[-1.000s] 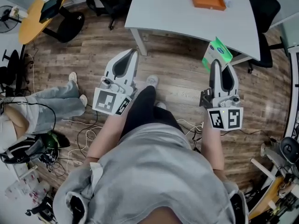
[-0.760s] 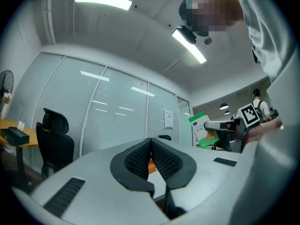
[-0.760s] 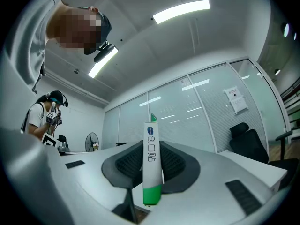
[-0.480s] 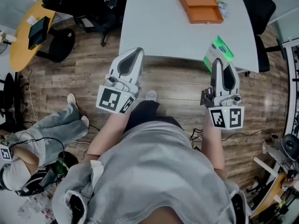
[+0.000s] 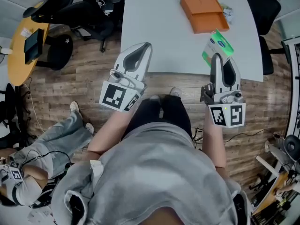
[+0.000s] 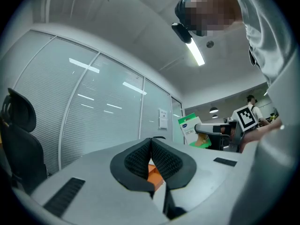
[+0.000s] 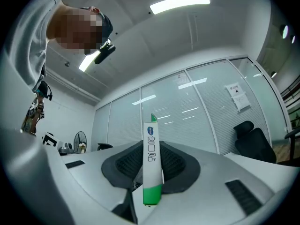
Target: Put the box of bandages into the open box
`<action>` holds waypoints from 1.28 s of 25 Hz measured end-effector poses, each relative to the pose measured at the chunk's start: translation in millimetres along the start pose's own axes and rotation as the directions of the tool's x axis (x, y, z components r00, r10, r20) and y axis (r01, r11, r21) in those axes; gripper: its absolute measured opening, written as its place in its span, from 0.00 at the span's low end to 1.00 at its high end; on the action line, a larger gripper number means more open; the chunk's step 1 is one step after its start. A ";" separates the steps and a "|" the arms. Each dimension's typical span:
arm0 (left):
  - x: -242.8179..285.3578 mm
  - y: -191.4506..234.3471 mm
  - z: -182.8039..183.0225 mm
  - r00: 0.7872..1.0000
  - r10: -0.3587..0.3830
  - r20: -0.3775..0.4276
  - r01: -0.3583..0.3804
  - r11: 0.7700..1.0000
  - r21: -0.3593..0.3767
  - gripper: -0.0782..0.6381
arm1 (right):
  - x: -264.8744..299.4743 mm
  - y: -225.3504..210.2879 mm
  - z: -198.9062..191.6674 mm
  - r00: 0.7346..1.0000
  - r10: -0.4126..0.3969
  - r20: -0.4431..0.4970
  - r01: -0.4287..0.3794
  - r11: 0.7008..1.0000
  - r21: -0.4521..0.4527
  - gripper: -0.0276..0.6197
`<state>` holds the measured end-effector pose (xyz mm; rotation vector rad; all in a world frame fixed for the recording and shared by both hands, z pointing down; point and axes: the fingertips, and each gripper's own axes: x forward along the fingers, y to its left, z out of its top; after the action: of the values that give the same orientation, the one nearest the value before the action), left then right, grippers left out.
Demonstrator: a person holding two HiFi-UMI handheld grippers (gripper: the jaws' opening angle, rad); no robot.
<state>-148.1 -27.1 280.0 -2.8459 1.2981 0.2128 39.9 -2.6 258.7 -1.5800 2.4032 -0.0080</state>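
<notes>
My right gripper (image 5: pixel 216 56) is shut on the green and white box of bandages (image 5: pixel 217 46), which it holds above the near right part of the white table (image 5: pixel 159 22). In the right gripper view the box of bandages (image 7: pixel 151 165) stands edge-on, clamped between the two black pads. The open orange box (image 5: pixel 204 13) lies on the table beyond it, at the far right. My left gripper (image 5: pixel 146 46) hovers over the table's near edge, shut with nothing in it. In the left gripper view its pads (image 6: pixel 140 159) meet, with a sliver of the orange box (image 6: pixel 155 175) showing below them.
Black office chairs (image 5: pixel 70 13) stand left of the table and another (image 5: pixel 262 8) at its right. A round yellow table (image 5: pixel 23 46) is at far left. A seated person (image 5: pixel 51 144) and cables are on the wooden floor at lower left. Small items (image 5: pixel 228 14) lie beside the orange box.
The view has moved forward toward the table. Both grippers now reach over its near edge, and the bandage box is closer to the orange box. Both grips are unchanged.
</notes>
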 end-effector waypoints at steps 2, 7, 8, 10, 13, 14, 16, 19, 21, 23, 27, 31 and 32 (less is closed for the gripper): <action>19.2 9.0 -7.9 1.000 0.005 -0.005 -0.005 1.000 -0.004 0.14 | 16.0 -16.6 -4.7 1.000 0.003 -0.002 -0.003 1.000 -0.001 0.22; 64.1 28.8 -18.0 0.999 0.049 0.008 -0.049 0.999 0.000 0.14 | 50.2 -63.4 -11.0 1.000 0.020 0.003 -0.020 1.000 0.000 0.22; 73.1 31.3 -18.2 0.998 0.060 0.013 -0.060 0.998 0.002 0.14 | 57.6 -72.2 -10.0 1.000 0.029 0.005 -0.029 1.000 -0.001 0.22; 100.2 36.9 -16.9 0.996 0.081 0.022 -0.081 0.997 0.004 0.14 | 79.8 -95.4 -5.8 0.998 0.055 0.009 -0.055 0.998 -0.002 0.22; 148.7 45.2 -13.1 0.993 0.112 0.040 -0.113 0.993 0.019 0.14 | 119.8 -131.5 0.8 0.993 0.113 0.015 -0.113 0.994 0.001 0.22; 162.5 47.8 -12.1 0.991 0.125 0.048 -0.126 0.992 0.024 0.14 | 131.3 -140.5 2.2 0.991 0.135 0.016 -0.135 0.991 0.001 0.22; 184.7 51.4 -11.9 0.987 0.152 0.060 -0.154 0.988 0.028 0.14 | 149.1 -155.2 3.9 0.985 0.173 0.018 -0.173 0.985 0.003 0.22; 208.1 54.0 -15.4 0.983 0.176 0.060 -0.177 0.984 0.025 0.14 | 167.6 -174.0 4.6 0.979 0.203 0.018 -0.203 0.979 0.009 0.22; 219.2 56.5 -18.3 0.983 0.179 0.051 -0.180 0.983 0.022 0.14 | 177.2 -183.6 2.7 0.979 0.205 0.015 -0.205 0.978 0.023 0.22; 226.3 60.6 -19.9 0.983 0.180 0.044 -0.181 0.983 0.019 0.14 | 183.2 -188.4 -0.2 0.979 0.201 0.009 -0.202 0.979 0.038 0.22; 239.5 68.9 -22.9 0.986 0.162 0.031 -0.163 0.987 0.006 0.14 | 190.6 -191.4 -5.6 0.983 0.185 -0.005 -0.185 0.982 0.050 0.22; 253.6 86.9 -31.3 0.992 0.129 0.010 -0.128 0.992 -0.008 0.14 | 206.1 -189.4 -17.9 0.987 0.161 -0.018 -0.159 0.985 0.060 0.22; 258.0 93.1 -32.9 0.992 0.123 0.008 -0.123 0.992 -0.010 0.14 | 211.5 -190.1 -21.2 0.988 0.155 -0.022 -0.154 0.986 0.058 0.22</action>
<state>-47.0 -284.1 284.8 -2.7714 1.4765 0.2325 127.8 -273.9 261.8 -1.3743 2.5160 -0.0666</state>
